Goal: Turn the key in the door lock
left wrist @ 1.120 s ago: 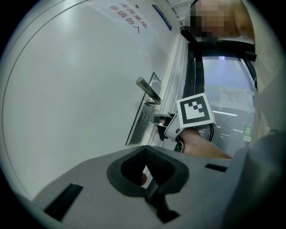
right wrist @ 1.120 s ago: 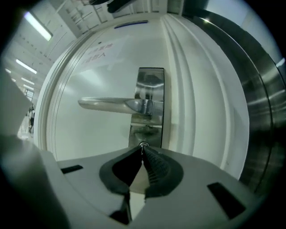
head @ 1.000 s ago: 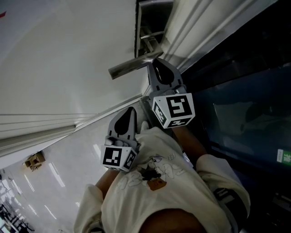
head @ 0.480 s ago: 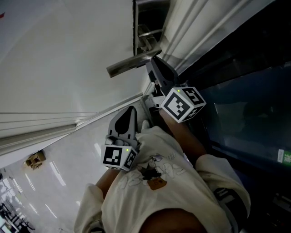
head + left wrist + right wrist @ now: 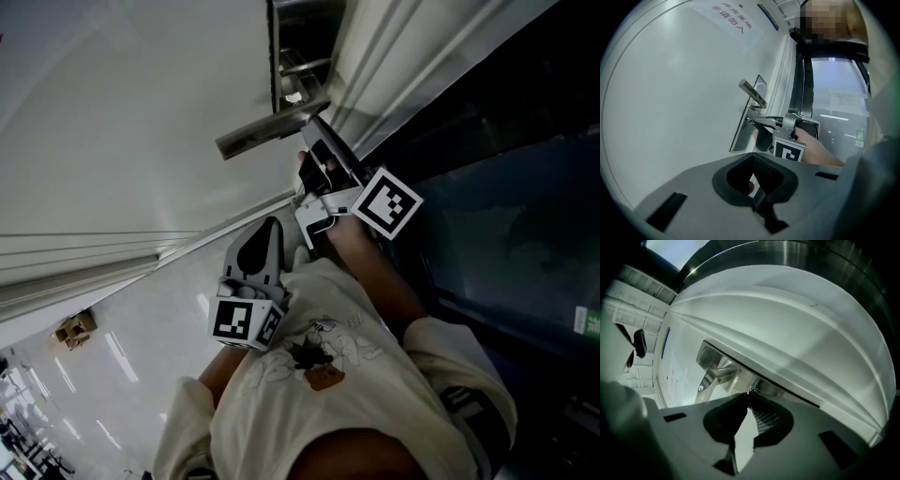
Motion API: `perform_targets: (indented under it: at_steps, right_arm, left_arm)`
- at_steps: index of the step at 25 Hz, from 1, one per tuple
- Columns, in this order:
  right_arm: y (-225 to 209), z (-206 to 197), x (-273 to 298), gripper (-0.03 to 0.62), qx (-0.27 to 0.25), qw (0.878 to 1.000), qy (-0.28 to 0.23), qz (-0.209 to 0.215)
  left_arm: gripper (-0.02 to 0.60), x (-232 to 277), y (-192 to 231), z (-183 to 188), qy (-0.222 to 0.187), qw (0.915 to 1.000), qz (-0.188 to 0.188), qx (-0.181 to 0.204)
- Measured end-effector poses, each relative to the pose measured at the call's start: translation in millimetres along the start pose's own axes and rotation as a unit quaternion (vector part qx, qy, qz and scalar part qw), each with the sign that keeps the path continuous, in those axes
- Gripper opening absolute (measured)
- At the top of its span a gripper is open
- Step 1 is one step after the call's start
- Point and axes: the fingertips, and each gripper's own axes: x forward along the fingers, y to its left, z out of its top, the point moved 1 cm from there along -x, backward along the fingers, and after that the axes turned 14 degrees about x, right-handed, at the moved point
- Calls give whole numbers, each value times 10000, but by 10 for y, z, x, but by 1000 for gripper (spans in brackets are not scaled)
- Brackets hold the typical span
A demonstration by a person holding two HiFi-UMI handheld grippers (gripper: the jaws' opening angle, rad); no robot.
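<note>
A steel lock plate [image 5: 302,52] with a lever handle [image 5: 267,134] sits on the white door. My right gripper [image 5: 312,127] points at the plate just below the lever, rolled onto its side, with its marker cube [image 5: 387,203] facing right. In the right gripper view its tips [image 5: 749,395] meet on the small key [image 5: 749,391] in the lock, and its jaws are opening. The left gripper view shows the lever [image 5: 752,93], the plate [image 5: 742,133] and the right gripper [image 5: 753,123] at the keyhole. My left gripper [image 5: 272,227] hangs lower, away from the door, shut and empty.
White door frame mouldings [image 5: 412,66] run beside the lock plate, with a dark glass panel [image 5: 506,234] to their right. A paper notice with red print [image 5: 729,21] is stuck high on the door. The person's light shirt [image 5: 328,375] fills the lower head view.
The right gripper has rolled about its own axis at the lock, swinging its marker cube to the right. The left gripper has stayed where it was.
</note>
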Motion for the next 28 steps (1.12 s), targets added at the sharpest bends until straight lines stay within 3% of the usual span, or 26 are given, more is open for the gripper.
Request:
perform_targets:
  at_steps: [13, 28]
  right_arm:
    - [-19, 2, -7, 38, 340, 9994, -1, 108]
    - [70, 28, -35, 61, -94, 9997, 12, 215]
  left_arm:
    - [5, -2, -9, 1, -5, 10000, 36, -2]
    - [5, 0, 4, 16, -6, 10000, 29, 3]
